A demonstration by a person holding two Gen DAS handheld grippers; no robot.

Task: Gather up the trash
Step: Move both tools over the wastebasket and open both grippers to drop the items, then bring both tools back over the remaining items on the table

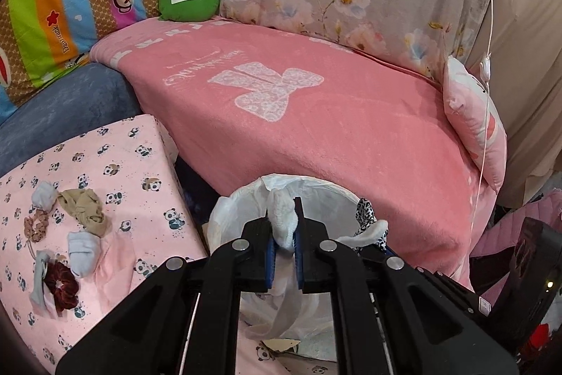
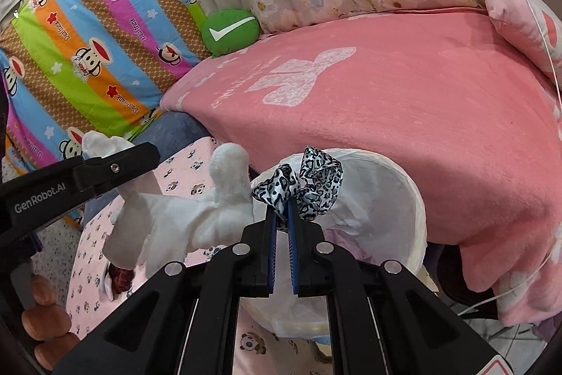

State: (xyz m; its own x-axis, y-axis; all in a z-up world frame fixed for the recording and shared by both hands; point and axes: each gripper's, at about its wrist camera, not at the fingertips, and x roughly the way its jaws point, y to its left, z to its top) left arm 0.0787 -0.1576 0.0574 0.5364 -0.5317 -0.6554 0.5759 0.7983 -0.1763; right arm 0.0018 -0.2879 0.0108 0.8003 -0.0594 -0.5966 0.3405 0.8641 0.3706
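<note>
Above the white-lined bin (image 1: 316,188), the left gripper (image 1: 283,234) clamps a white fluffy sock (image 1: 282,220); the right gripper (image 2: 282,217) pinches a leopard-print scrunchie (image 2: 309,180).

Black grippers (image 1: 282,227) w/ blue pads (image 2: 271,234), silver screws (image 2: 240,249).

Bin (image 2: 404,199) interior mostly hidden behind left hand-held gripper (image 1: 284,227) and white sock (image 1: 282,224). Bin's lower rim blocked by right hand-held gripper (image 2: 282,217). Dark red scrunchie (image 2: 121,276) barely glimpsed under sock. Blanket lettering (image 1: 196,72) too faint to read.
</note>
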